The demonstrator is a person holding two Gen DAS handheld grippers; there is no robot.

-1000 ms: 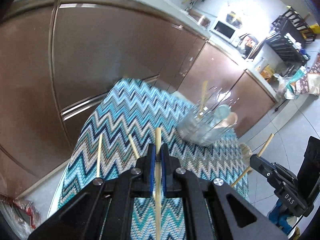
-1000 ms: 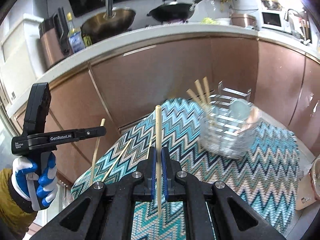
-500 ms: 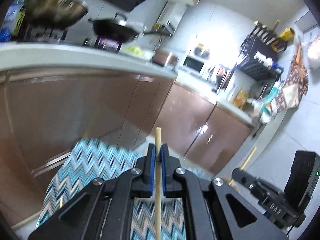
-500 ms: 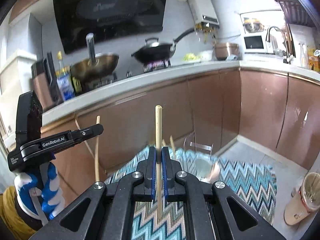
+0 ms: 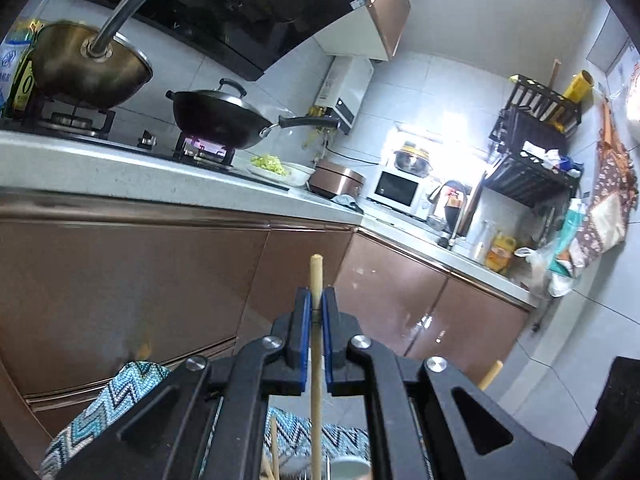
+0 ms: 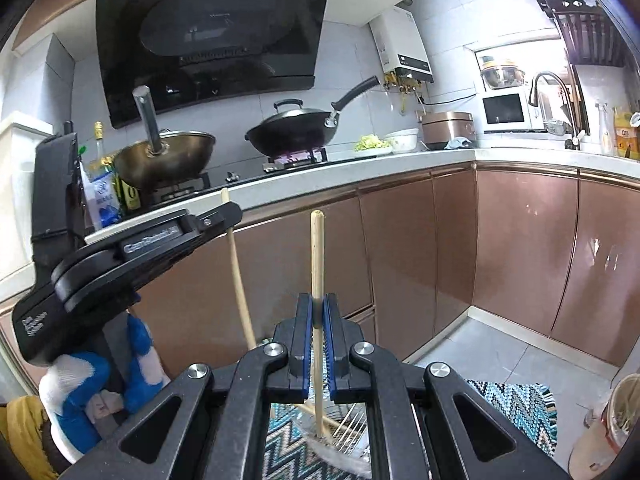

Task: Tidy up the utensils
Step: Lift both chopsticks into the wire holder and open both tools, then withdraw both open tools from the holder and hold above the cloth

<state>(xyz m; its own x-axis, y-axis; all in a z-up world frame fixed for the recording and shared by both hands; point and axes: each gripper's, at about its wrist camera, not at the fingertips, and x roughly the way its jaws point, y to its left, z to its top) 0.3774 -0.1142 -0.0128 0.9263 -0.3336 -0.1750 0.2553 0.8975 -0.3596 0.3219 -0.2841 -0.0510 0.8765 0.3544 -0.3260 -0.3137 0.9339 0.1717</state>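
My left gripper (image 5: 316,300) is shut on a wooden chopstick (image 5: 316,272) that stands upright between its blue pads. My right gripper (image 6: 317,304) is shut on a second chopstick (image 6: 317,248), whose lower end hangs over a clear utensil holder (image 6: 344,440) with several sticks in it. In the right wrist view the left gripper (image 6: 230,216) is at the left, held by a blue-and-white gloved hand (image 6: 80,400), with its chopstick (image 6: 238,280) slanting down. Both grippers are raised above the zigzag cloth (image 6: 516,400).
Brown cabinet fronts (image 6: 520,248) and a grey counter (image 5: 120,168) fill the background, with a steel wok (image 6: 168,160) and a black wok (image 6: 292,132) on the stove. A microwave (image 5: 396,188) stands further along. A cup (image 6: 616,412) sits at the lower right.
Both grippers have risen and tipped upward, each still holding its chopstick. The cloth and holder slid to the bottom of both views, and the counter and stove came into sight.
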